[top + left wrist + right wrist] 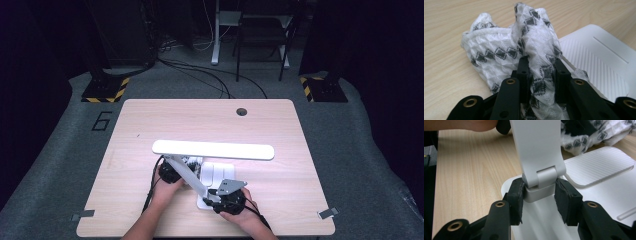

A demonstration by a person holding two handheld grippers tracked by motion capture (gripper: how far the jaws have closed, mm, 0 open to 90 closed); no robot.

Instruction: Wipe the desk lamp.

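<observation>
High view: white desk lamp [212, 150] on wooden table [150, 120], its arm screening my left gripper [170, 173]. Left gripper view: jaws clamp white black-patterned cloth [499, 52]. Right gripper [539, 195] jaws bracket lamp hinge [541, 180], left pad touching.

Most of the wooden table [150, 120] lies bare around us, so we can pass freely along its far half and both sides. Near our edge, the white lamp base [216, 172] sits in the way; its slanted arm [187, 175] and long head [213, 149] bar the space above. The patterned cloth [499, 55] crowds the base's left side.
</observation>
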